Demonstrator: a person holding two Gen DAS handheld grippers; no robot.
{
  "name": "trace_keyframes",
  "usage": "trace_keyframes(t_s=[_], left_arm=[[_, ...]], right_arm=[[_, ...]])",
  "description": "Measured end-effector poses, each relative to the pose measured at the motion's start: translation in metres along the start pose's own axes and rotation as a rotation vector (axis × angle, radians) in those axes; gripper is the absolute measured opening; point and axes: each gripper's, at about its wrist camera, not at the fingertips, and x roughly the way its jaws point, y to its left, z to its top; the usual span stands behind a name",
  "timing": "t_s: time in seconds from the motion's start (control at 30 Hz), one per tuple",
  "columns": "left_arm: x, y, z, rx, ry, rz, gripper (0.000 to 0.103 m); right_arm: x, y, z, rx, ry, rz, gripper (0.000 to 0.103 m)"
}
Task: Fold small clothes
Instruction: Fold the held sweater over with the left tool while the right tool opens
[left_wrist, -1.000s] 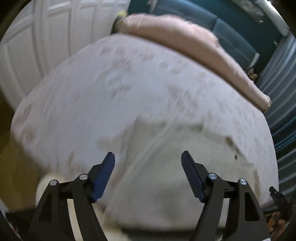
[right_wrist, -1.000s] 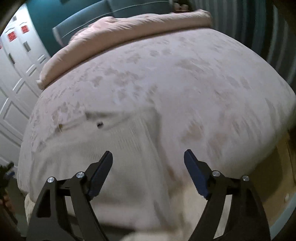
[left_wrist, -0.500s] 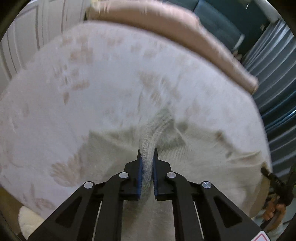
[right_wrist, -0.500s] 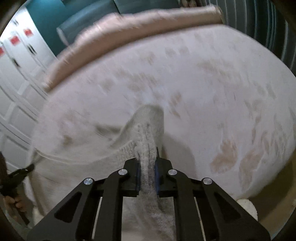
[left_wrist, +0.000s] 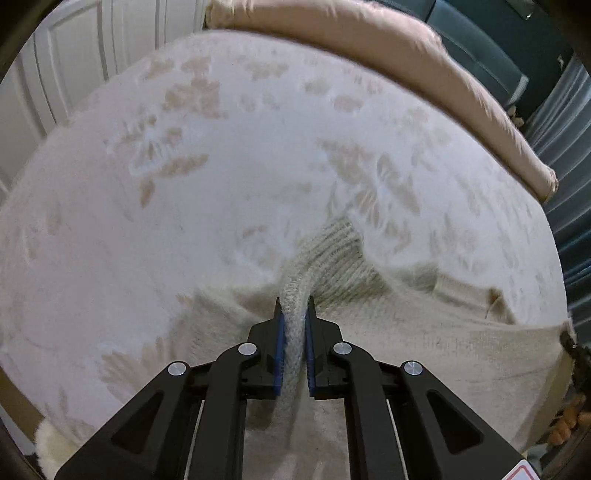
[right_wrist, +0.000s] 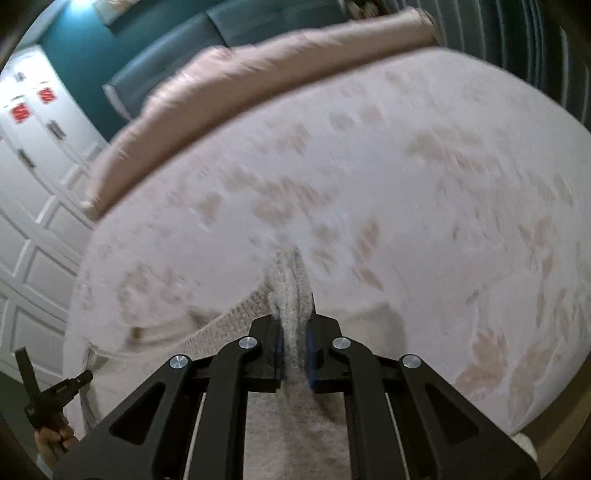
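Both tongs, L (left_wrist: 293, 314) & R (right_wrist: 293, 314), snapped together, pinching sweater (left_wrist: 424, 332) edge.

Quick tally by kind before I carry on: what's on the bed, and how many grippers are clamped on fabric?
Cream knit garment: 1
Leaf-patterned bedspread: 1
Pink rolled duvet: 1
Grippers shut on the garment: 2, the left gripper and the right gripper
Total: 5

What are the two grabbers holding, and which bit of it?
Both hold the cream knitted garment. The left gripper and the right gripper each pinch a bunched fold at its edge.
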Motion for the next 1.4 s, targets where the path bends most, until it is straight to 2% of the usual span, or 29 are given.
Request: trace_keyframes(t_s=[0.07, 0.17, 0.23, 0.33, 0.43, 0.53, 0.6, 0.67, 0.73, 0.77, 0.8, 0.87, 0.9, 0.93, 0.97, 1.0, 1.03, 1.07, 1.13, 1.2, 1.23, 1.33, 1.4], left_arm=[[0.007, 0.005, 0.003, 0.0, 0.007, 0.023, 0.007], [0.04, 0.013, -0.002, -0.021, 0.07, 0.057, 0.009], [0.035, 0.01, -0.003, -0.028, 0.051, 0.062, 0.01], [0.007, 0.004, -0.005, -0.024, 0.013, 0.037, 0.015], [-0.036, -0.014, -0.019, 0.062, -0.057, 0.102, 0.014], [-0.064, -0.04, -0.044, 0.146, -0.064, 0.074, 0.014], [-0.069, -0.064, -0.069, 0.205, -0.034, 0.0, 0.014], [-0.058, -0.084, -0.094, 0.234, 0.053, -0.08, 0.016], [-0.041, -0.092, -0.113, 0.257, 0.121, -0.077, 0.016], [-0.03, -0.088, -0.12, 0.272, 0.15, -0.038, 0.016], [-0.027, -0.083, -0.123, 0.278, 0.156, -0.014, 0.016], [-0.031, -0.061, -0.123, 0.258, 0.138, 0.01, 0.015], [-0.035, -0.05, -0.123, 0.24, 0.137, 0.038, 0.015], [-0.038, -0.034, -0.121, 0.209, 0.138, 0.065, 0.014], [-0.04, -0.024, -0.122, 0.187, 0.139, 0.078, 0.009], [-0.041, -0.011, -0.123, 0.159, 0.149, 0.089, 0.009], [-0.042, -0.003, -0.125, 0.147, 0.157, 0.124, 0.007], [-0.043, 0.006, -0.127, 0.129, 0.164, 0.145, 0.005], [-0.053, 0.006, -0.126, 0.095, 0.158, 0.117, 0.005], [-0.062, -0.011, -0.125, 0.124, 0.131, 0.096, 0.005], [-0.063, -0.021, -0.125, 0.142, 0.126, 0.084, 0.005], [-0.055, -0.055, -0.129, 0.2, 0.141, 0.044, 0.006], [-0.046, -0.069, -0.133, 0.234, 0.157, 0.05, 0.006]], right_arm=[[0.02, -0.003, -0.002, -0.043, 0.04, -0.053, 0.008], [0.074, -0.026, -0.017, -0.008, 0.23, -0.127, 0.009], [0.062, -0.027, -0.016, 0.035, 0.187, -0.105, 0.015], [0.013, -0.012, -0.015, 0.014, 0.085, -0.118, 0.019], [-0.026, 0.017, -0.039, -0.066, 0.085, -0.039, 0.019], [-0.032, 0.054, -0.08, -0.161, 0.175, 0.057, 0.018], [-0.026, 0.086, -0.119, -0.219, 0.265, 0.134, 0.018], [-0.015, 0.108, -0.151, -0.277, 0.332, 0.158, 0.018], [-0.007, 0.11, -0.167, -0.297, 0.363, 0.144, 0.014], [-0.005, 0.101, -0.168, -0.306, 0.353, 0.11, 0.014], [-0.007, 0.085, -0.163, -0.282, 0.344, 0.088, 0.009], [-0.019, 0.043, -0.151, -0.186, 0.321, 0.038, 0.003], [-0.026, 0.022, -0.147, -0.141, 0.31, 0.002, 0.006], [-0.032, 0.0, -0.142, -0.107, 0.29, -0.09, 0.007], [-0.04, -0.028, -0.139, -0.082, 0.27, -0.194, 0.002], [-0.046, -0.049, -0.138, -0.047, 0.27, -0.203, 0.0], [-0.051, -0.065, -0.138, -0.005, 0.271, -0.229, 0.001], [-0.062, -0.074, -0.136, 0.016, 0.261, -0.29, 0.008], [-0.075, -0.061, -0.133, -0.02, 0.233, -0.254, 0.008], [-0.082, -0.023, -0.134, -0.081, 0.213, -0.144, 0.008], [-0.079, 0.006, -0.14, -0.134, 0.227, -0.07, 0.008], [-0.051, 0.067, -0.163, -0.236, 0.299, 0.049, 0.008], [-0.032, 0.09, -0.176, -0.291, 0.34, 0.067, 0.008]])
